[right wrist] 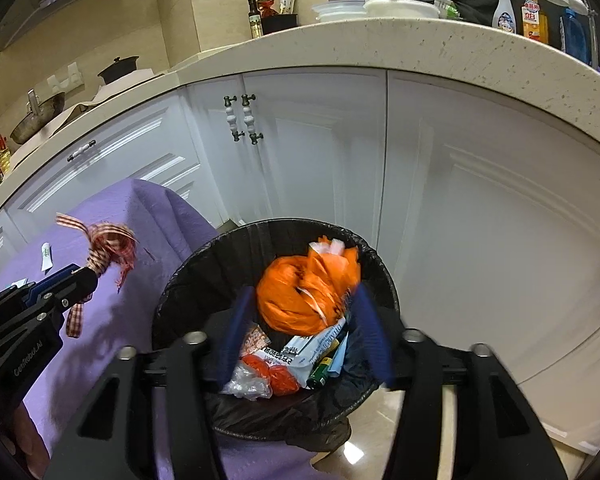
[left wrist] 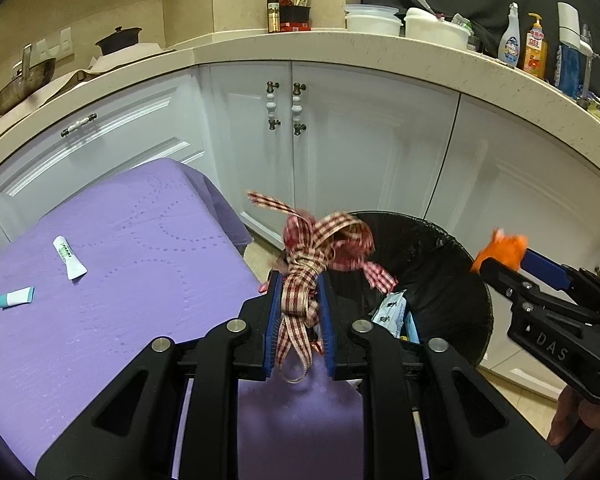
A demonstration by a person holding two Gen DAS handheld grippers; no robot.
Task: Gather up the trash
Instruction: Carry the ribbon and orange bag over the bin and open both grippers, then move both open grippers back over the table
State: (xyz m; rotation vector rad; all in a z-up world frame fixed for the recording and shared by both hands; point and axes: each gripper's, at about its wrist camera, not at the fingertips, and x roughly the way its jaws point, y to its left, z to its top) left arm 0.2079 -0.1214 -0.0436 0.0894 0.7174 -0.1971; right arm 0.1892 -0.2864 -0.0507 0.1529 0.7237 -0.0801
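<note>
My left gripper (left wrist: 300,280) is shut on a red-and-cream checked ribbon (left wrist: 324,236), whose bunched loops stick up past the blue pads, just beyond the table's corner and beside the bin. The same ribbon (right wrist: 112,244) and left gripper (right wrist: 84,272) show at the left of the right wrist view. A black-lined trash bin (right wrist: 204,256) stands on the floor below. My right gripper (right wrist: 305,290) hangs over it with its jaws wide and blurred. A crumpled orange plastic bag (right wrist: 300,296) sits loosely between the fingertips, above the trash. In the left wrist view that bag (left wrist: 504,246) shows at the right gripper (left wrist: 504,258).
A purple-clothed table (left wrist: 120,320) holds a white tube (left wrist: 70,258) and a small teal-capped tube (left wrist: 16,297). The bin (left wrist: 400,216) holds wrappers and other scraps. White cabinets (right wrist: 480,220) and a counter with bottles and bowls stand close behind it.
</note>
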